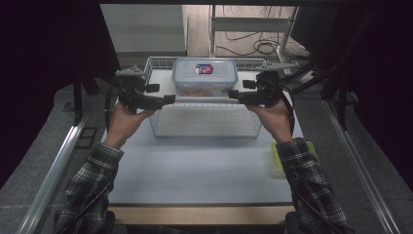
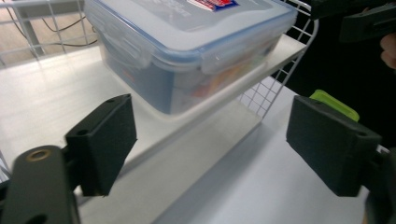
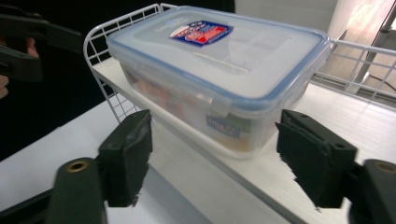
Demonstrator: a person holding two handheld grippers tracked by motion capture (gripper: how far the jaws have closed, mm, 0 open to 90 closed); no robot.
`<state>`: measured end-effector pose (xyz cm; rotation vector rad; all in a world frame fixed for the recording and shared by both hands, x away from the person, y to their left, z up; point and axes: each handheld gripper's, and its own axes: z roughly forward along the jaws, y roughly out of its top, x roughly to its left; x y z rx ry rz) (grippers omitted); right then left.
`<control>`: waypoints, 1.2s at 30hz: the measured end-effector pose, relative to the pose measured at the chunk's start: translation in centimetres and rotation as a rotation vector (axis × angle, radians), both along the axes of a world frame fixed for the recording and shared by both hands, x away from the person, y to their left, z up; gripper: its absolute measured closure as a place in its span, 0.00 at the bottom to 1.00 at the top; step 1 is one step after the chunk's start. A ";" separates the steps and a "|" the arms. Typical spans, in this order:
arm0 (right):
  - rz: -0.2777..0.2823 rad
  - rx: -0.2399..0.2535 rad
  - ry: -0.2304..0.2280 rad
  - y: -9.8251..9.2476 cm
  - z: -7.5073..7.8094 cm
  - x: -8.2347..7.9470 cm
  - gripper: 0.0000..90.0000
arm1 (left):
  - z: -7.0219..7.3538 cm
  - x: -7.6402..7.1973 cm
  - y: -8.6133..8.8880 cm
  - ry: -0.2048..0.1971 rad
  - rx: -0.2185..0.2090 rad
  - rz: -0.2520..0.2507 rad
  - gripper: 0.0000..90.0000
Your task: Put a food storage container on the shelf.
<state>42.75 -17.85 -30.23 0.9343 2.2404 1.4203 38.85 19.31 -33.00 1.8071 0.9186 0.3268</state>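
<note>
High view: clear plastic food container [image 1: 204, 76] with clip-lock lid, red/blue label on top, sits on the white shelf [image 1: 160, 80] of a wire rack [image 1: 204, 127] at the far edge of the table [image 1: 195, 170], roughly centred left-to-right. Left gripper [image 1: 168, 99] sits just off the container's left end, right gripper [image 1: 234, 94] just off its right end, both pointing inward, neither touching it. A green thing [image 1: 276, 157] lies near the table's right edge, partly under the right sleeve.

Left gripper view: both black pads [image 2: 105, 142] stand wide apart, nothing between them. Container [image 2: 187, 51] is ahead, on the shelf board [image 2: 56, 93], close to the board's front edge; a lid clip faces the camera. Wire side of the rack [image 2: 280, 79] drops to the tabletop [image 2: 261, 182]. Green thing [image 2: 334, 105] peeks out behind the right-hand pad. Other gripper [image 2: 364, 21] at top right.

Right gripper view: pads [image 3: 128, 154] also spread wide, empty gap. Container [image 3: 219, 74] sits past them on the shelf [image 3: 327, 107], near corner roughly in line with the gap, no contact. Orange contents visible through the wall, can't tell what. Other gripper [image 3: 28, 42] at top left.
</note>
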 end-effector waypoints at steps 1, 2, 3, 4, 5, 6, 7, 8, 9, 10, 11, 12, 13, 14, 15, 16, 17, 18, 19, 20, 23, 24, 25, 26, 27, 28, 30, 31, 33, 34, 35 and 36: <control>0.002 -0.002 -0.003 -0.1 -0.1 -0.1 0.26 | -0.1 -0.2 0.0 -0.001 -0.001 0.000 0.14; 0.005 -0.005 -0.006 -0.1 -0.2 -0.3 0.25 | -0.4 -0.6 -0.1 -0.001 0.004 -0.001 0.13; 0.004 -0.006 -0.010 -0.2 -0.4 -0.6 0.23 | -0.5 -0.8 -0.1 -0.001 0.013 -0.003 0.12; 0.005 -0.007 -0.013 -0.3 -0.6 -0.8 0.22 | -0.7 -1.1 -0.2 -0.003 0.019 0.000 0.10; 0.007 -0.008 -0.015 -0.4 -0.7 -1.0 0.21 | -1.0 -1.3 -0.3 -0.007 0.026 -0.002 0.09; 0.010 -0.010 -0.015 -0.4 -0.9 -1.2 0.20 | -1.2 -1.6 -0.3 -0.010 0.032 -0.004 0.09; 0.013 -0.011 -0.014 -0.5 -1.1 -1.5 0.19 | -1.5 -1.8 -0.5 -0.014 0.040 -0.004 0.08; 0.017 -0.013 -0.016 -0.5 -1.3 -1.7 0.18 | -1.7 -2.1 -0.6 -0.023 0.054 0.000 0.07; 0.020 -0.016 -0.015 -0.6 -1.4 -1.9 0.17 | -2.0 -2.4 -0.7 -0.034 0.067 0.006 0.06; 0.022 -0.017 -0.019 -0.6 -1.6 -2.2 0.17 | -2.3 -2.7 -0.8 -0.044 0.077 0.010 0.05; 0.026 -0.018 -0.020 -0.7 -1.8 -2.4 0.16 | -2.5 -2.9 -0.8 -0.052 0.082 0.012 0.05; 0.029 -0.019 -0.022 -0.7 -2.0 -2.6 0.15 | -2.8 -3.1 -0.8 -0.063 0.088 0.013 0.05; 0.032 -0.018 -0.021 -0.8 -2.2 -2.8 0.14 | -3.1 -3.4 -0.9 -0.070 0.094 0.016 0.04; 0.034 -0.018 -0.021 -0.9 -2.4 -2.9 0.14 | -3.5 -3.7 -0.9 -0.081 0.101 0.020 0.04; 0.036 -0.016 -0.020 -0.9 -2.6 -3.2 0.13 | -3.7 -3.9 -0.9 -0.084 0.106 0.022 0.04; 0.039 -0.016 -0.019 -1.0 -2.8 -3.3 0.13 | -4.0 -4.2 -0.9 -0.085 0.108 0.026 0.04; 0.041 -0.018 -0.018 -1.1 -3.1 -3.4 0.12 | -4.2 -4.5 -0.8 -0.086 0.102 0.025 0.04; 0.040 -0.017 -0.017 -1.2 -3.3 -3.6 0.11 | -4.5 -4.7 -0.8 -0.085 0.098 0.025 0.04; 0.039 -0.013 -0.016 -1.2 -3.6 -3.7 0.11 | -4.8 -4.9 -0.7 -0.085 0.092 0.028 0.04; 0.042 -0.010 -0.014 -1.2 -3.8 -3.7 0.11 | -5.1 -5.0 -0.7 -0.085 0.091 0.030 0.04; 0.043 -0.019 -0.016 -1.3 -4.5 -3.9 0.09 | -6.0 -5.4 -0.6 -0.088 0.091 0.022 0.04; 0.046 -0.023 -0.015 -1.3 -4.8 -4.0 0.08 | -6.2 -5.5 -0.5 -0.084 0.094 0.021 0.04; 0.045 -0.024 -0.016 -1.3 -5.0 -4.0 0.08 | -6.5 -5.6 -0.5 -0.077 0.098 0.021 0.04; 0.045 -0.029 -0.017 -1.3 -5.1 -4.1 0.07 | -6.8 -5.7 -0.5 -0.072 0.101 0.024 0.04; 0.047 -0.031 -0.018 -1.3 -5.3 -4.2 0.07 | -7.0 -5.8 -0.5 -0.068 0.103 0.025 0.04; 0.047 -0.034 -0.016 -1.3 -5.5 -4.3 0.07 | -7.3 -5.9 -0.5 -0.064 0.105 0.026 0.04; 0.048 -0.041 -0.016 -1.2 -5.8 -4.5 0.06 | -7.8 -6.1 -0.5 -0.059 0.116 0.030 0.04; 0.051 -0.048 -0.016 -1.2 -6.1 -4.7 0.06 | -8.1 -6.2 -0.5 -0.058 0.120 0.033 0.04; 0.052 -0.063 -0.020 -1.2 -6.5 -5.1 0.05 | -8.5 -6.4 -0.4 -0.049 0.122 0.035 0.04; 0.053 -0.069 -0.020 -1.2 -6.7 -5.3 0.05 | -8.7 -6.4 -0.4 -0.046 0.119 0.035 0.04; 0.055 -0.073 -0.020 -1.2 -6.8 -5.4 0.04 | -8.9 -6.6 -0.4 -0.044 0.119 0.035 0.04; 0.055 -0.078 -0.015 -1.3 -7.0 -5.6 0.04 | -9.0 -6.7 -0.4 -0.043 0.115 0.034 0.04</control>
